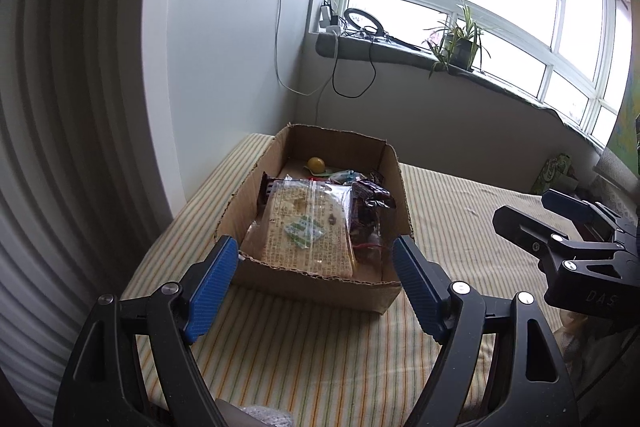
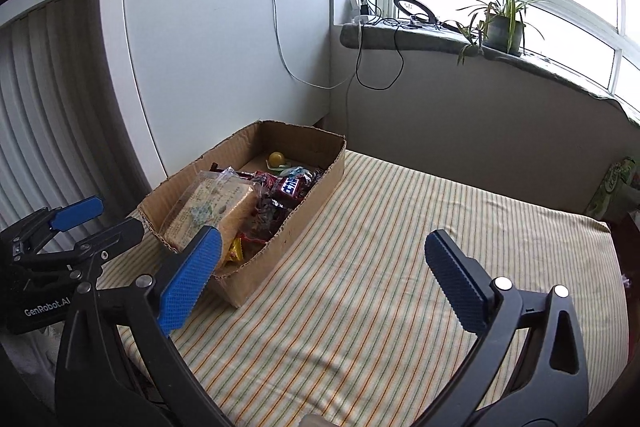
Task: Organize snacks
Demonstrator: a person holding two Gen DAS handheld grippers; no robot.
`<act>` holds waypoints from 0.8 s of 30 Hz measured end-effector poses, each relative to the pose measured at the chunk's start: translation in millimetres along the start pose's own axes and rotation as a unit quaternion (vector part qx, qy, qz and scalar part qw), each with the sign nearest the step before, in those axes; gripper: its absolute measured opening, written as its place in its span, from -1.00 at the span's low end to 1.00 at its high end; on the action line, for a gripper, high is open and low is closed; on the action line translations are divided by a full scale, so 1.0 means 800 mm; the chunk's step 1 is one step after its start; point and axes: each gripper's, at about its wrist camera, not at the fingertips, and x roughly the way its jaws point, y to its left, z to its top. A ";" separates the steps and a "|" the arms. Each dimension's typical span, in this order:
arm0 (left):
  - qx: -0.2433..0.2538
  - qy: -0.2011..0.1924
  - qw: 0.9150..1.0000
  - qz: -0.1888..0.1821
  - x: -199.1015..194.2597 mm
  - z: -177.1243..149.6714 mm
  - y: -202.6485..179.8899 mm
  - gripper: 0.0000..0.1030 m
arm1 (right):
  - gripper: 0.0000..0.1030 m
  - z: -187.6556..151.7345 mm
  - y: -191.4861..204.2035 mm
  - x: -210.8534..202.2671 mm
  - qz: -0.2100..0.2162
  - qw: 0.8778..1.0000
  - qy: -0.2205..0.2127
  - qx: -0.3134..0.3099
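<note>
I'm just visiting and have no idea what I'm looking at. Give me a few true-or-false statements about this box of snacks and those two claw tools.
1. The cardboard box sits on a striped cloth. True.
2. The left gripper is clamped on the clear-wrapped cracker pack. False: its jaws are open, nothing between them; the pack lies in the box.
3. A small yellow ball lies at the box's far end. True.
4. The right gripper holds a candy bar. False: it is open and empty, over the cloth beside the box.
5. The potted plant stands inside the box. False: it stands on the windowsill.
</note>
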 end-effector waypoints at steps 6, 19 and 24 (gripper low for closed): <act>-0.001 0.000 1.000 -0.002 -0.004 -0.004 -0.003 0.55 | 1.00 -0.008 -0.002 -0.003 -0.004 1.000 0.004 0.000; 0.004 0.002 1.000 0.000 -0.007 -0.008 -0.006 0.55 | 1.00 -0.010 -0.003 -0.008 -0.002 1.000 0.000 0.002; 0.009 0.003 1.000 -0.004 -0.007 -0.007 -0.008 0.55 | 1.00 -0.010 -0.004 -0.009 -0.001 1.000 0.001 0.003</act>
